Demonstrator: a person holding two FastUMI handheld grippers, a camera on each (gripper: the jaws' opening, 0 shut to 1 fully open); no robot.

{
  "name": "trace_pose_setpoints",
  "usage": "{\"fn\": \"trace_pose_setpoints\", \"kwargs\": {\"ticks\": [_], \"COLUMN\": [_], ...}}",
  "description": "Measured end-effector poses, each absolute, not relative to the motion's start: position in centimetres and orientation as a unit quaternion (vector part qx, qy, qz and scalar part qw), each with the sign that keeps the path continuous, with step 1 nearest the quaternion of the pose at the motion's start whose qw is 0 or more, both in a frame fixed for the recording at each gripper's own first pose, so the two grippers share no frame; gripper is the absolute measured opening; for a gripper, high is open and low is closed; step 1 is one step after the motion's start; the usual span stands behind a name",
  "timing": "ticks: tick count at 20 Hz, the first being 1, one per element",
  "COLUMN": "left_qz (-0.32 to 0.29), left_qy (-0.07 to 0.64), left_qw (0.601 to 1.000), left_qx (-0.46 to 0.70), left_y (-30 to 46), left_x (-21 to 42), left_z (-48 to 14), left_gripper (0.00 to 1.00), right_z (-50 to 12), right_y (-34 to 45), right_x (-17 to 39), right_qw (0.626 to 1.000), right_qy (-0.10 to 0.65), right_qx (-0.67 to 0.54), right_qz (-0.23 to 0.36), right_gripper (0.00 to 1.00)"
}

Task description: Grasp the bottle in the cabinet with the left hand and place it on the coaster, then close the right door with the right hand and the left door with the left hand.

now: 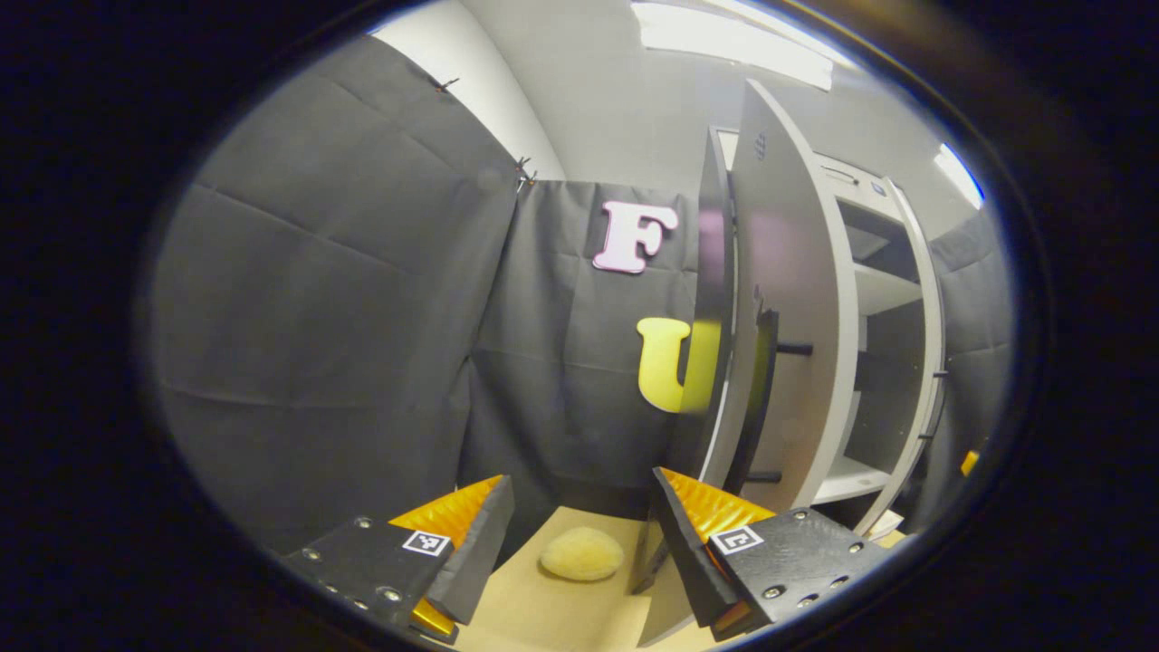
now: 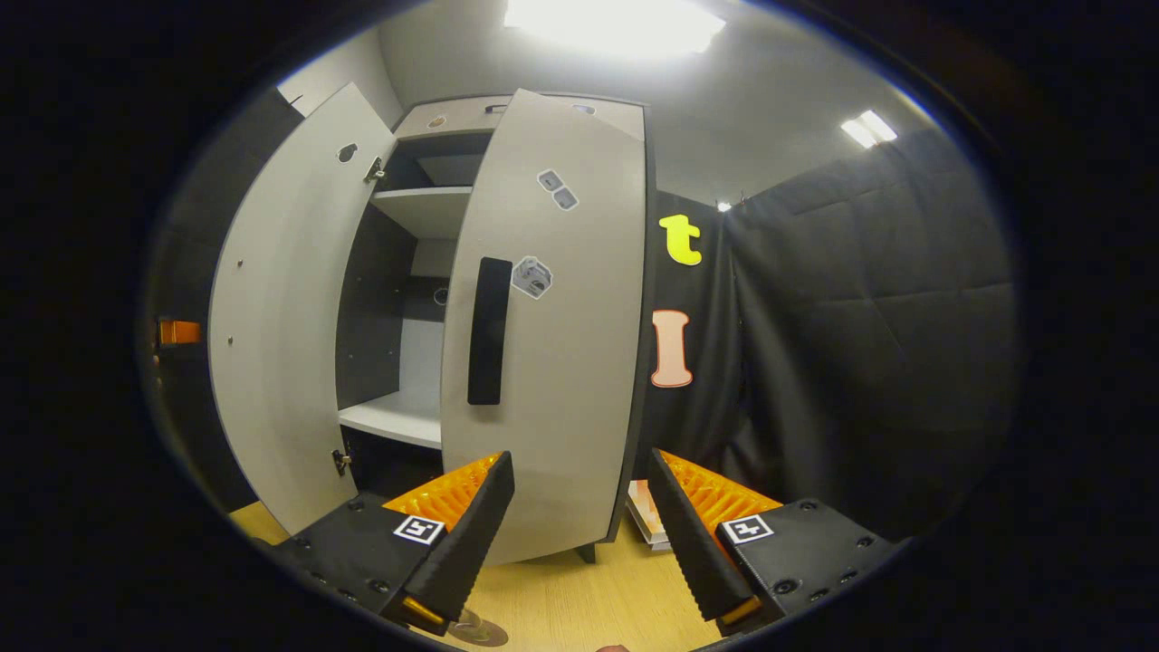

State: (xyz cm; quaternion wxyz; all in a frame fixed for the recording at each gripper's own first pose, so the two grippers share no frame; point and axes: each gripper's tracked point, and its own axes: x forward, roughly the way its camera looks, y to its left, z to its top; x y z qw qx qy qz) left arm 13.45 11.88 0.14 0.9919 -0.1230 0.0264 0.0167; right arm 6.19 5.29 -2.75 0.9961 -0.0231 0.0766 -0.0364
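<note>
In the left gripper view, the left gripper [image 1: 579, 534] sits at the bottom of the frame with its jaws released, nothing between them. Beyond them, low in the centre, a pale round coaster [image 1: 582, 553] lies on the light wooden desk [image 1: 534, 611]. Black cloth [image 1: 344, 344] covers the left and centre of the frame. At the right stands the cabinet [image 1: 892, 362], its left door [image 1: 797, 299] swung open and seen nearly edge-on, with a dark handle [image 1: 763, 380] on it. White shelves [image 1: 883, 290] show inside; no bottle can be made out on them. A ceiling light [image 1: 733, 41] runs along the top.

In the right gripper view, the right gripper [image 2: 579, 525] is at the bottom, jaws likewise released and empty. The right door [image 2: 552, 317] fills the centre, close to shut, with a dark vertical handle [image 2: 489, 330]. The left door [image 2: 290, 308] stands wide open at the left. Between them a shelf [image 2: 398, 418] shows, bare where visible. The desk [image 2: 579, 598] runs along the bottom, black cloth [image 2: 869, 344] hangs at the right, and a bright light [image 2: 616, 23] glares at the top.
</note>
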Motion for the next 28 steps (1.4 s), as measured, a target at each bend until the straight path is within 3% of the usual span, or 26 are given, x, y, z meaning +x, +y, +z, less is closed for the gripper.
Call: {"fn": "trace_pose_setpoints", "kwargs": {"ticks": [9,28], "left_qz": [0.011,-0.069], "left_qy": [0.019,0.008], "left_qw": [0.994,0.992], "left_qx": [-0.109,-0.103], "left_y": [8.4,6.9], "left_x": [14.6,15.5], "left_z": [0.9,1.4], "left_gripper": [0.89,0.89], "right_z": [-3.7,-4.8], "right_y": [1.3,-3.3], "right_x": [5.5,5.5], "right_qw": [0.994,0.994], "right_qy": [0.089,0.096], "right_qx": [-0.030,0.009], "right_qz": [-0.048,-0.043], "right_gripper": [0.95,0.95]}}
